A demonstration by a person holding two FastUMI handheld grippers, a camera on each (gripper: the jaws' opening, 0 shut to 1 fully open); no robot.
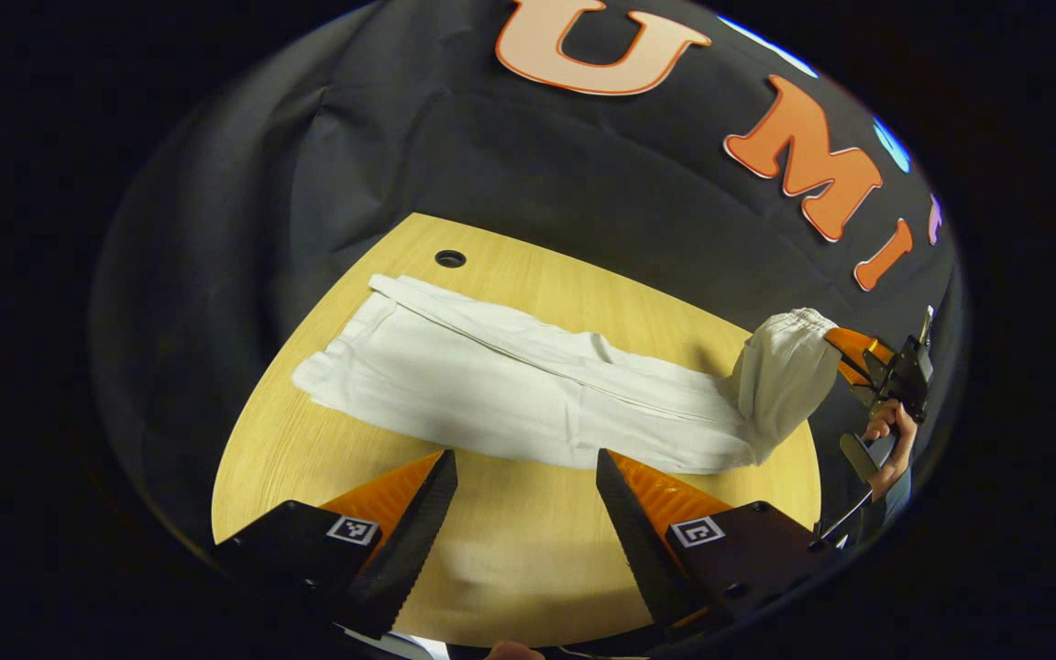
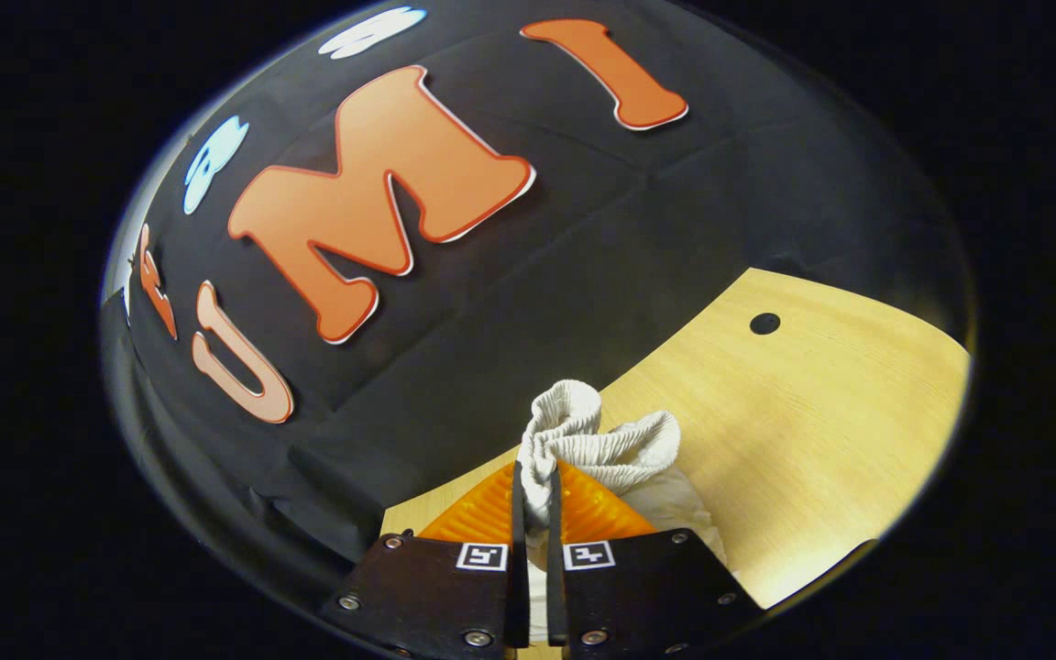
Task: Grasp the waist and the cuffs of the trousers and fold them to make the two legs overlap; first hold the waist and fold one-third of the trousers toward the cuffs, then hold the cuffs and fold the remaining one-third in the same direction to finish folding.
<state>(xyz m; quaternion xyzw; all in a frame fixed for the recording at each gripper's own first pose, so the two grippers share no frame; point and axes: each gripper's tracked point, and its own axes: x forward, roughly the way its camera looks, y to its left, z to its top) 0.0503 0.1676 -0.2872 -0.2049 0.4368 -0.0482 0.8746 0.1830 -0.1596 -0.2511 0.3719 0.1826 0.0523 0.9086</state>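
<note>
White trousers (image 1: 510, 380) lie stretched across the wooden table (image 1: 510, 550), legs overlapping, cuffs (image 1: 345, 357) at the left. In the left gripper view the elastic waist (image 1: 789, 367) is lifted off the table at the right, held by my right gripper (image 1: 844, 353) in a person's hand (image 1: 890, 440). In the right gripper view my right gripper (image 2: 537, 481) is shut on the bunched white waistband (image 2: 597, 440), which bulges out above its fingers. My left gripper (image 1: 523, 467) hangs open above the table's near edge, just short of the trousers' near side, with nothing between its fingers.
A round cable hole (image 1: 450, 258) sits in the table near the far edge, just behind the cuffs; the hole (image 2: 764, 323) also appears in the right gripper view. The black cloth wall (image 1: 537, 165) rises right behind the table. Bare wood lies in front of the trousers.
</note>
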